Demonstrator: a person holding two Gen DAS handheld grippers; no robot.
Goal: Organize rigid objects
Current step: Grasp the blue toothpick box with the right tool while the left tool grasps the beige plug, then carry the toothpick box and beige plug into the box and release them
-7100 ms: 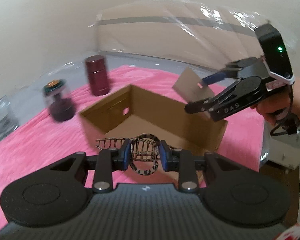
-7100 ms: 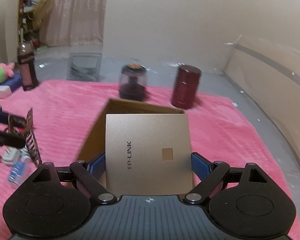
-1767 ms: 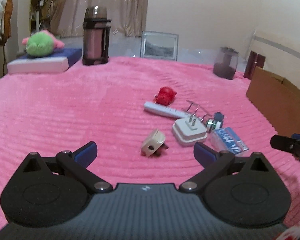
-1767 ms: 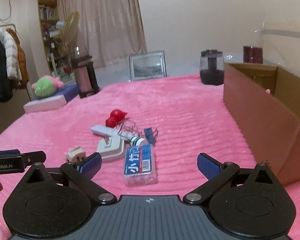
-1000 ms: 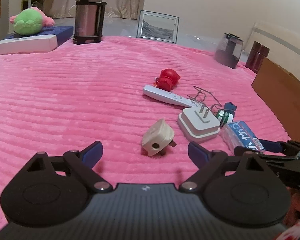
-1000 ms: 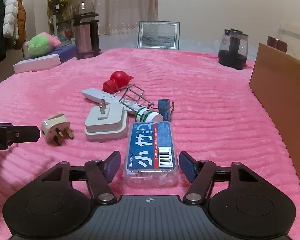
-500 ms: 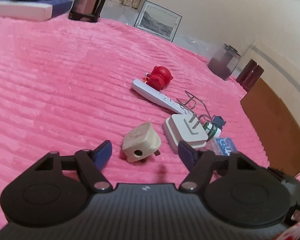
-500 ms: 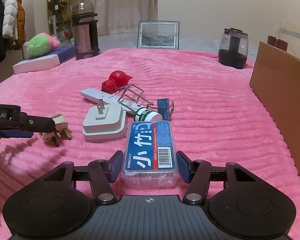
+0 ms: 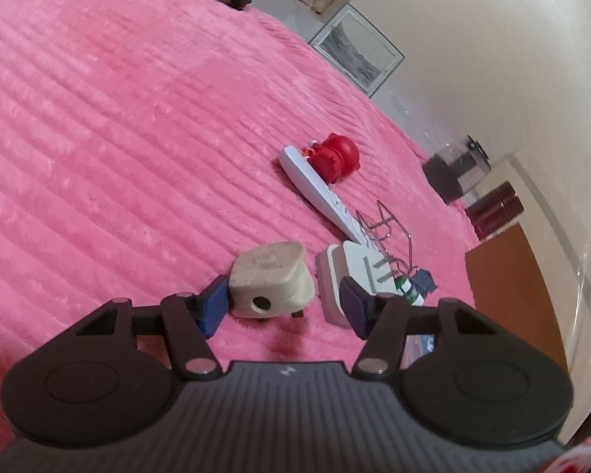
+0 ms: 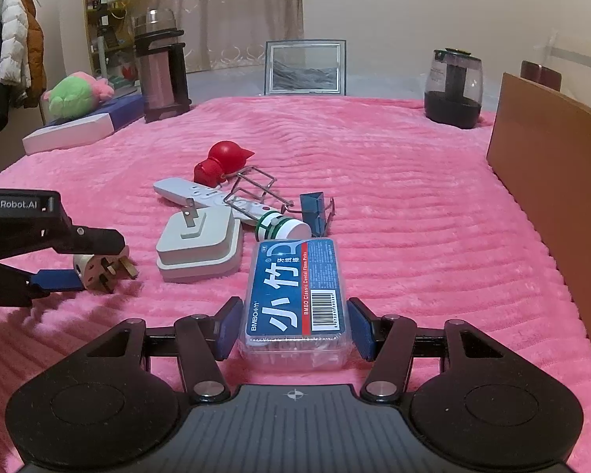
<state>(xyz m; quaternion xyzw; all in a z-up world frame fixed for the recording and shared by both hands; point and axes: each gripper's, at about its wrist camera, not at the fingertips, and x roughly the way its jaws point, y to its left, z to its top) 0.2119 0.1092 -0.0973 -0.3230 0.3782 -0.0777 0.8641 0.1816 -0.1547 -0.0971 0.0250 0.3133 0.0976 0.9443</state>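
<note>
At the far left of the right wrist view, the left tool [image 10: 80, 262] comes in from the frame edge, its body cut off, with only a sliver of the person's hand below it. Its upper finger hides most of the plug [image 10: 98, 270], whose brass pins stick out to the right; in the left wrist view the plug [image 9: 270, 278] is a cream, scuffed block with a round hole facing the camera. The left tool [image 9: 283, 305] is tilted and rolled, its jaws closing with the plug between them: the left pad touches the plug's side, the right pad is still clear of it. Just right of the plug lies the white charger [image 10: 199, 246], prongs up, on the pink ribbed blanket [image 10: 413, 205]. Behind it sit a white remote [image 10: 181, 193] and a red toy [image 10: 216, 163], touching, then a wire clip [image 10: 252, 193], a green-banded tube [image 10: 283, 228] and a blue clip [image 10: 313, 207] in a tangle that is hard to sort out. The floss box [image 10: 297, 295], clear plastic with a blue and red label, lies between the blue pads of the right tool [image 10: 295, 329], which close narrowly on its near end. At the right edge stands a cardboard box [image 10: 551, 197], cut off by the frame.
</note>
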